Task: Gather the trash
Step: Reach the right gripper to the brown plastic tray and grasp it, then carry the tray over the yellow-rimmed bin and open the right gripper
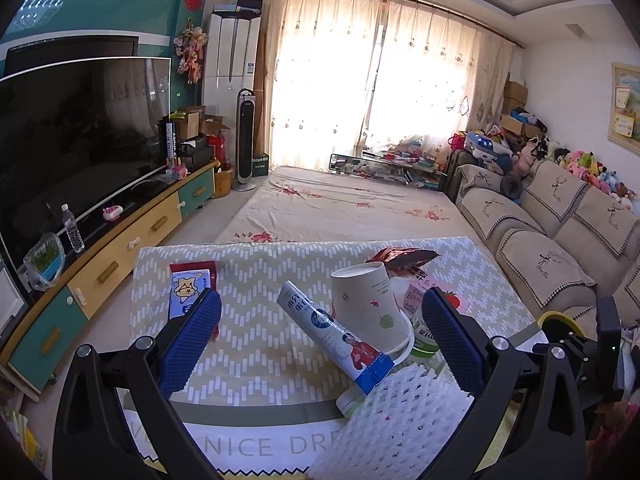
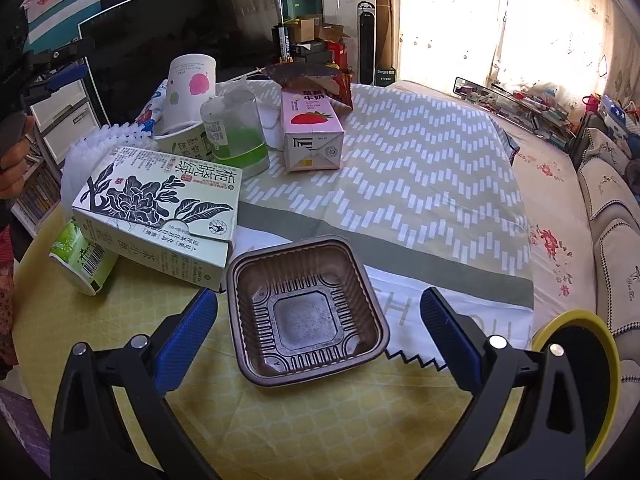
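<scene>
Trash is left scattered on the table (image 2: 320,420). Right tool (image 2: 318,330) is held open astride the brown tray (image 2: 306,312), evidently for pickup; left tool (image 1: 320,334) is likewise open, empty.

The left claw (image 1: 320,336) hung with its two blue-padded fingers (image 1: 192,340) spread wide, gripping nothing, black linkage arms splaying back toward the camera. The right claw (image 2: 318,332) was likewise wide apart and empty, its blue pads (image 2: 450,338) angled outward and tilted downward. In the right wrist view, a hand (image 2: 14,160) showed at the far left edge, wrapped around a dark grip.
</scene>
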### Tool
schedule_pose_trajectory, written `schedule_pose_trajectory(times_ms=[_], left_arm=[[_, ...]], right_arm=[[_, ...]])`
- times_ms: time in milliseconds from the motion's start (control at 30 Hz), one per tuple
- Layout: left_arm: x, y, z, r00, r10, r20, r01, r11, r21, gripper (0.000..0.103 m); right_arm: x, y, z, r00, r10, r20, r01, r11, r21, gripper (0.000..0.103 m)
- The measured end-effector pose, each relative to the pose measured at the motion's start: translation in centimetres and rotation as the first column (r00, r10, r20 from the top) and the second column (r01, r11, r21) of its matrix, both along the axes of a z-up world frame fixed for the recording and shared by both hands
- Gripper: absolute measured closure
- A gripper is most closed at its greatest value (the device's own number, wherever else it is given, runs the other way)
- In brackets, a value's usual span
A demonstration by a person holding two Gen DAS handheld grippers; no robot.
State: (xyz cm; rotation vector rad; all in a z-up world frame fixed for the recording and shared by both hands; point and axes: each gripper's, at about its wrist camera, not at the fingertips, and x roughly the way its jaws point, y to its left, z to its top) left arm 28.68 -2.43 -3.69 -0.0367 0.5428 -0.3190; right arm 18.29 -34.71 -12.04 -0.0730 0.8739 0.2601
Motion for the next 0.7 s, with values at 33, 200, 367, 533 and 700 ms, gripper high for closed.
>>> schedule_pose_trajectory(times_ms=[33,200,367,533,700], left_arm=[[-0.2,-0.1,0.0,1.0,-0.003,0.0,0.003,1.0,0.001,0.004],[-0.6,-0.4,0.1,1.0,-0.018,-0.001,0.018,1.0,0.003,0.004],[-0.8,-0.8,0.0,0.999,-0.036,-0.001,0.036,0.999,0.019,0.004],[-1.0,-1.2,0.0,0.999,-0.044,0.0,0.044,0.998,0.036,0.004],[-1.1,-1.4,0.1,0.999,-0.051,0.0,0.051,0.998,0.044,0.004]], right_arm=[[0.1,0.1,-0.1,1.0,0.005,-0.006,-0.005,1.0,0.001,0.007],[0.3,0.5,-0.5,1.0,0.005,-0.02,-0.006,1.0,-0.009,0.031],[0.3,0.7,-0.8,0.999,0.003,-0.034,-0.003,1.0,-0.015,0.035],[-0.8,-0.2,0.3,1.0,-0.026,0.009,0.026,1.0,0.01,0.036],[-2.3,-5.5,2.4,0.974,-0.218,0.058,0.216,0.976,0.028,0.036]])
